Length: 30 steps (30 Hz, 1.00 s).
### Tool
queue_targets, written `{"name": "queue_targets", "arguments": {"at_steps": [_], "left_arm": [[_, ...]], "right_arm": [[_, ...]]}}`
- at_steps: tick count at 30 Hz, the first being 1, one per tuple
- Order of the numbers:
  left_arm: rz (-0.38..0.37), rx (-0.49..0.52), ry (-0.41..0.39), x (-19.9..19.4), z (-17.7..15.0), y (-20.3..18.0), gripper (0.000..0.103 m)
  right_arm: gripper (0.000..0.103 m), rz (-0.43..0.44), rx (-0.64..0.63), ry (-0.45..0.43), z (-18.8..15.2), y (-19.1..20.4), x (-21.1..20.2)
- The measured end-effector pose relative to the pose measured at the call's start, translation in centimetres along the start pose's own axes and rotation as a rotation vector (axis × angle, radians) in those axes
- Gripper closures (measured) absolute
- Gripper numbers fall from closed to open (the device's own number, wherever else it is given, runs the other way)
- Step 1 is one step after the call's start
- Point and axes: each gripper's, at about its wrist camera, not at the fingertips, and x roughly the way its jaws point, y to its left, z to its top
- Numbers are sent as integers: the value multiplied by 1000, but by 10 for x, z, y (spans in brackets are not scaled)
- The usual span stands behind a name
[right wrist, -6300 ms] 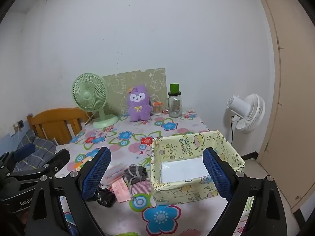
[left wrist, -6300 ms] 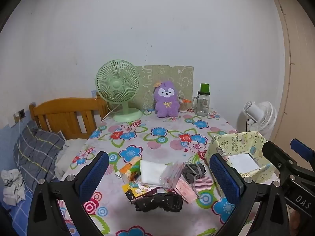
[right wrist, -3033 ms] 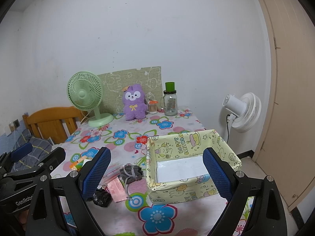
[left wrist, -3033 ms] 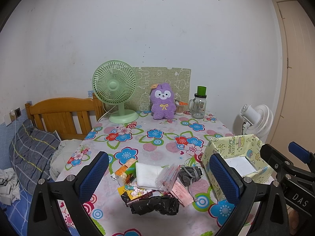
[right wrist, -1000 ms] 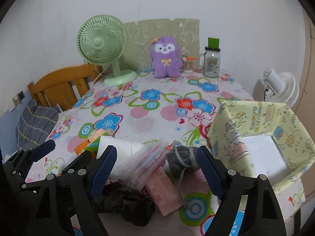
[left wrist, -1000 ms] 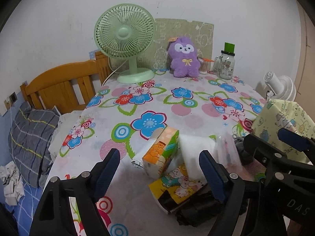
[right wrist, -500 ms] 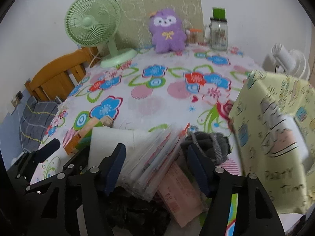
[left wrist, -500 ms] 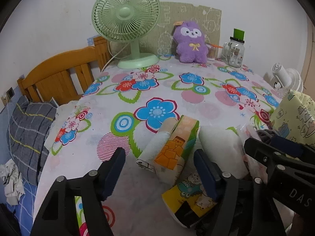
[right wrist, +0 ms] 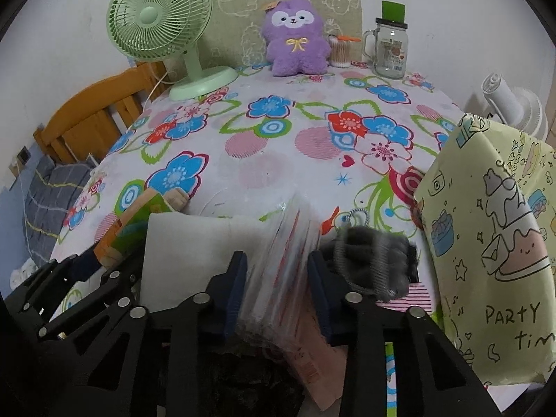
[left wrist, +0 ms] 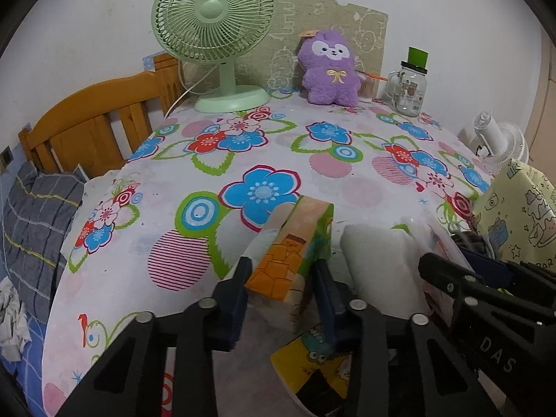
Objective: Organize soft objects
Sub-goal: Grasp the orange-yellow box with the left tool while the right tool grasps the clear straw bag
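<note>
In the left wrist view, our left gripper [left wrist: 282, 279] has dropped toward the heap and its jaws, wide a second ago, are closing around the orange-and-green tissue pack [left wrist: 295, 243] — the blue pads look to be touching its sides. The pack lies on the floral tablecloth [left wrist: 194, 187], just beside the white padded pack [left wrist: 378, 260]. We judge this the start of the first pickup, with nothing yet moved to the yellow fabric bin [left wrist: 517, 208]. This view alone shows a yellow cartoon packet [left wrist: 312, 361] under the gripper.

In the right wrist view, our right gripper [right wrist: 278, 283] has likewise come down, and its jaws are closing on the clear bag of packets [right wrist: 288, 260], which stands between the pads and seems already pinched. Here we see what the other camera hides: the grey knit bundle [right wrist: 371, 260] beside the bag, a pink packet [right wrist: 312, 358] below it, and the yellow fabric bin's printed wall [right wrist: 493, 243] close on the right — its inside is out of sight.
</note>
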Motion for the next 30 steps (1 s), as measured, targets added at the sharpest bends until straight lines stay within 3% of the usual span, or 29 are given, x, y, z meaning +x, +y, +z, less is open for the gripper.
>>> {"name": "queue_targets", "arguments": {"at_steps": [5, 9, 30], "left_arm": [[-9, 3, 5, -1, 0, -3, 82], [2, 7, -8, -6, 2, -5, 83], [20, 19, -111, -56, 15, -17, 83]], "right_arm": [[75, -7, -7, -17, 2, 0, -4], [82, 11, 1, -30, 3, -2, -11], [83, 67, -7, -138, 12, -2, -59]]}}
